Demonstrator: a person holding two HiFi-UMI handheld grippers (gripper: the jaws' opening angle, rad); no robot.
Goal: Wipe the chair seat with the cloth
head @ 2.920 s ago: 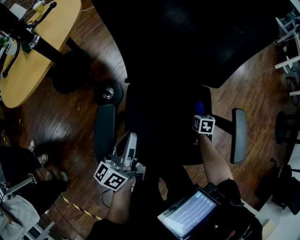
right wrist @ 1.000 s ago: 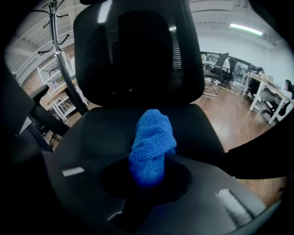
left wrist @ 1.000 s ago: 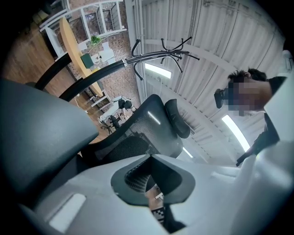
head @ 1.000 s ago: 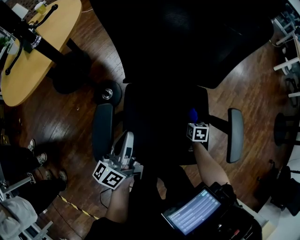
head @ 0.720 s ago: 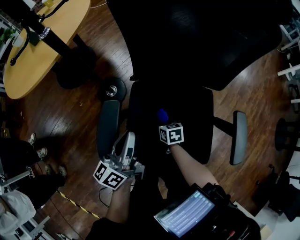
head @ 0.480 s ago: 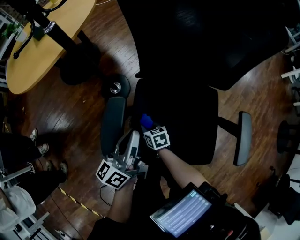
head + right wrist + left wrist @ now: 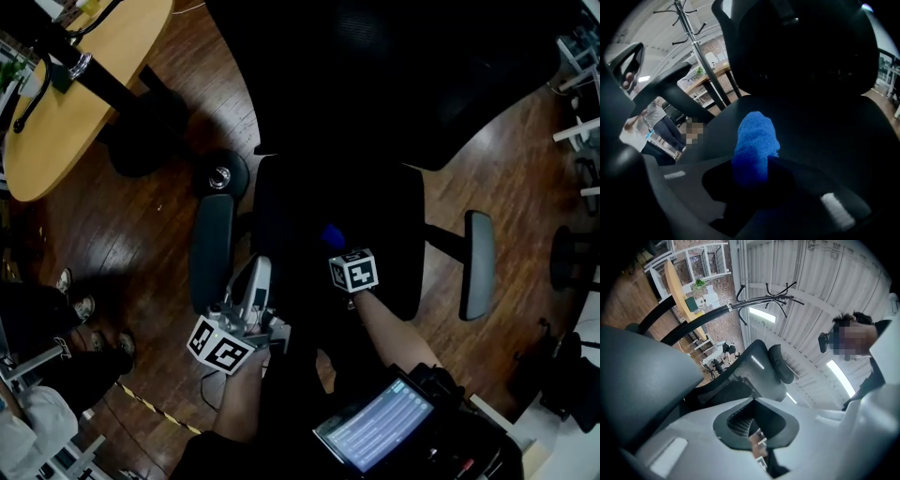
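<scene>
Hanging low beside the chair's left armrest (image 7: 211, 253), the left gripper (image 7: 255, 279) has its jaws together on nothing. I judge that it is being kept out of the way of the wiping. Further in, the right gripper (image 7: 338, 247) is clamped on a bunched blue cloth (image 7: 332, 234). The cloth pokes out past the gripper's tips and seems to press on the black chair seat (image 7: 291, 197) near its middle, probably so the wad works as a pad. No brand shows. The lines on the screen (image 7: 375, 433) at the person's chest are too small to read, and the gripper cubes carry only square black-and-white markers.
</scene>
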